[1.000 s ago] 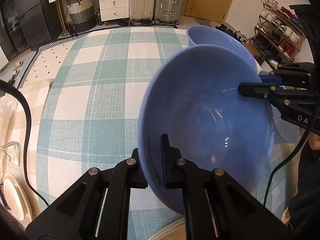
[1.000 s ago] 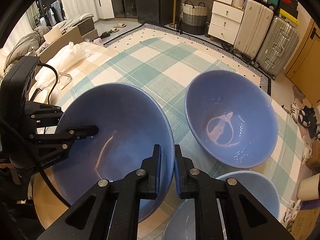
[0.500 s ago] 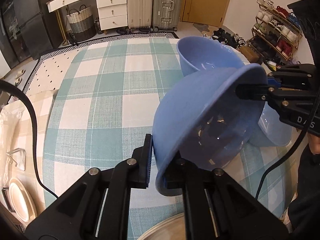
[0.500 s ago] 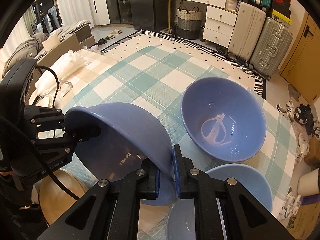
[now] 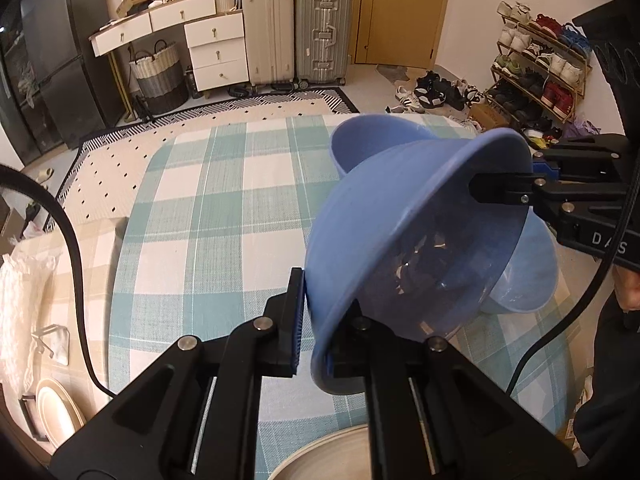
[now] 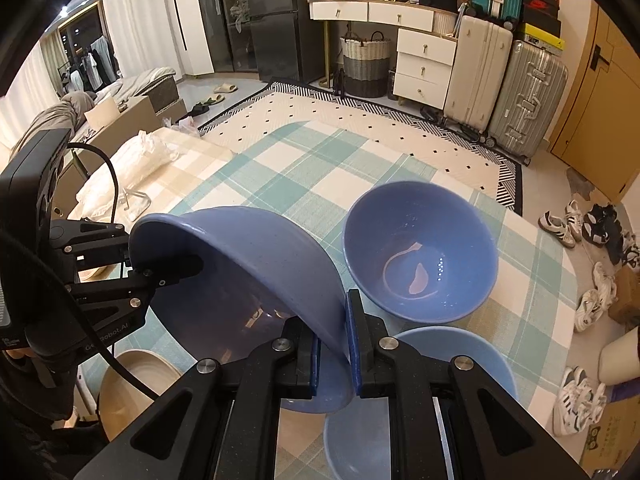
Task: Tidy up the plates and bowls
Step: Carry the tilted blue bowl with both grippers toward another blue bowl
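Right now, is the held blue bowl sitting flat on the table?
No, the held blue bowl is lifted and tipped on its side, with the left gripper and right gripper pinching opposite points of its rim.

Blue bowl (image 5: 384,208) looks like smooth glossy plastic or glaze, can't tell which. Checked tablecloth (image 5: 208,208) is matt woven fabric. Grippers' arms look like matt black plastic with shiny metal screws.

Tilted blue bowl (image 5: 384,216) held aloft by opposite rims; two blue bowls (image 6: 420,256) upright on checked cloth.
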Motion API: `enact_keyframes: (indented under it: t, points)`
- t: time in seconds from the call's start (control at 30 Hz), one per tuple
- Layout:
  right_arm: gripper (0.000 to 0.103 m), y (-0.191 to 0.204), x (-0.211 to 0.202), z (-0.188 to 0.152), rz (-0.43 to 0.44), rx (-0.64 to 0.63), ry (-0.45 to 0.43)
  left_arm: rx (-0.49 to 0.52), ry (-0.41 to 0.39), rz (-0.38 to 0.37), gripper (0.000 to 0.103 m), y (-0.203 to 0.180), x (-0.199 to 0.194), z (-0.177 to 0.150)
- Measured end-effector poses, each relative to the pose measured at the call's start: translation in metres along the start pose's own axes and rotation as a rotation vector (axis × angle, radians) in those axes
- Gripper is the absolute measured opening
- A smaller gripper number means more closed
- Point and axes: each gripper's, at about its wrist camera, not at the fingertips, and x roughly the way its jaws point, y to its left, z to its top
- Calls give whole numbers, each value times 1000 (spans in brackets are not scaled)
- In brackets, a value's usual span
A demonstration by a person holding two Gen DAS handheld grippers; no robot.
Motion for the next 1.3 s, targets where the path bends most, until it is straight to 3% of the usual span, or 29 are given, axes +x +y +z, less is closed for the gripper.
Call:
enact_keyframes:
  t: [0.6, 1.3]
  points:
    - [12, -35, -92, -21, -84, 76, -69, 111, -53, -64, 5, -82, -53, 33]
    - [12, -94, -129, -60, -151, 177, -21, 185, 22, -170, 4, -167, -32, 49]
